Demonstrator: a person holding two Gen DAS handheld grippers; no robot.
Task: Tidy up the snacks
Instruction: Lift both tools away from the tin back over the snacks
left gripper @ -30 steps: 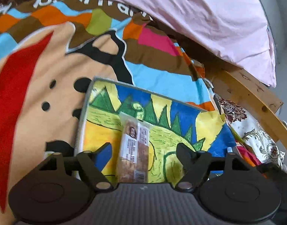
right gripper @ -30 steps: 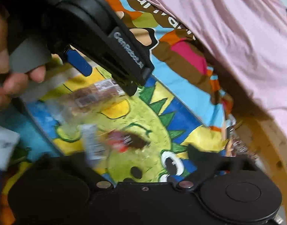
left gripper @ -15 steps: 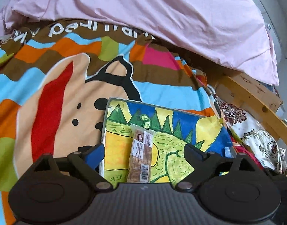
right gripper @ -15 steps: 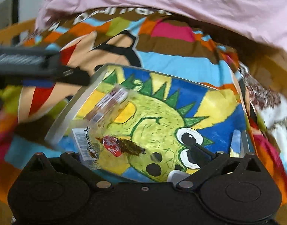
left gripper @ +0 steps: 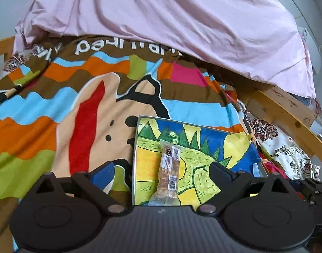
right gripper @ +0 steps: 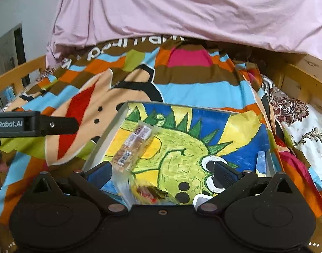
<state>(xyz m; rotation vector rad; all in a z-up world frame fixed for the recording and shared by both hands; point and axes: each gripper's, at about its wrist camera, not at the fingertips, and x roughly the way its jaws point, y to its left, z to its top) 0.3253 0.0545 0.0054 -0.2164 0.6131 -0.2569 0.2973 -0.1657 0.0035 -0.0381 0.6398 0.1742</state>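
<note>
A: Where is the snack bar [left gripper: 169, 174] sitting?

B: On the painted tray [left gripper: 241, 147], the one with the green spiky creature on yellow and blue. In the left wrist view the bar lies lengthwise near the tray's left edge, at about 6 o'clock in the picture, clear wrapper, barcode end toward the camera.

A: And the left gripper [left gripper: 162, 171]?

B: Its jaws have just been opening and now stand spread wide, one finger to each side of the bar; neither pad touches it. The bar lies free on the tray.

A: The right gripper [right gripper: 161, 174]?

B: Jaws spread wide too, nothing pinched. Between them, at 6 o'clock in the right wrist view, a second snack packet [right gripper: 149, 193] with a red patch lies on the tray, too blurred to read. The bar shows there at roughly 9 o'clock from the tray's middle, lying askew.

A: What carries the tray?

B: A bed, on a striped cartoon blanket [left gripper: 55, 113]. A pink sheet [left gripper: 171, 21] is heaped at 12 o'clock, and a wooden bed frame [left gripper: 287, 113] runs down at 3 o'clock.
</note>
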